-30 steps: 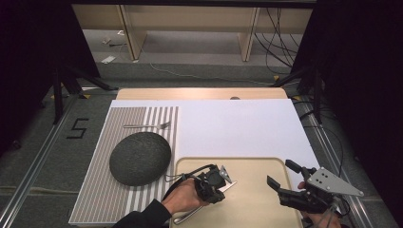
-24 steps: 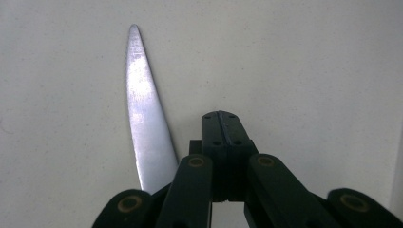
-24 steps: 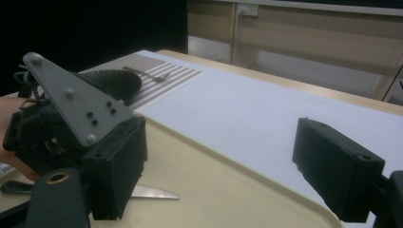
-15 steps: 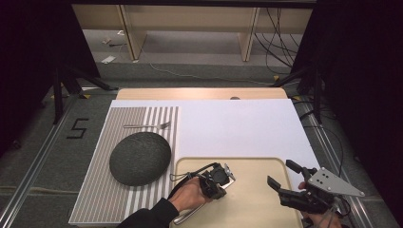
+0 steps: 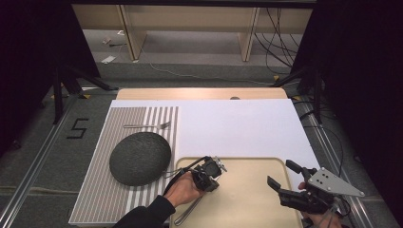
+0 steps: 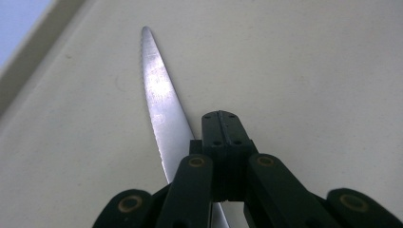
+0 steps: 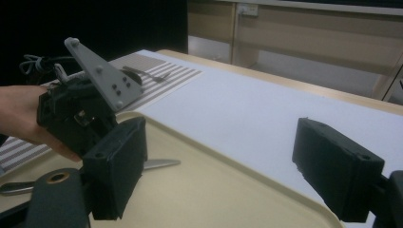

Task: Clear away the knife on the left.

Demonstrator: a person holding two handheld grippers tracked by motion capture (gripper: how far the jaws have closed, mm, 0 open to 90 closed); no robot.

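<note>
Low over the beige tray (image 5: 247, 209), the left gripper (image 6: 222, 137) is held with its jaws pressed together, nothing between them; a serrated knife (image 6: 159, 102) is seen lying flat on the tray just beside and under them, near the tray's left edge. Toward the tray's right edge, the right gripper (image 5: 285, 178) is held with jaws wide apart. Beyond, a dark bowl (image 5: 140, 157) and a fork (image 5: 147, 126) are set on a striped mat (image 5: 102, 199).
</note>
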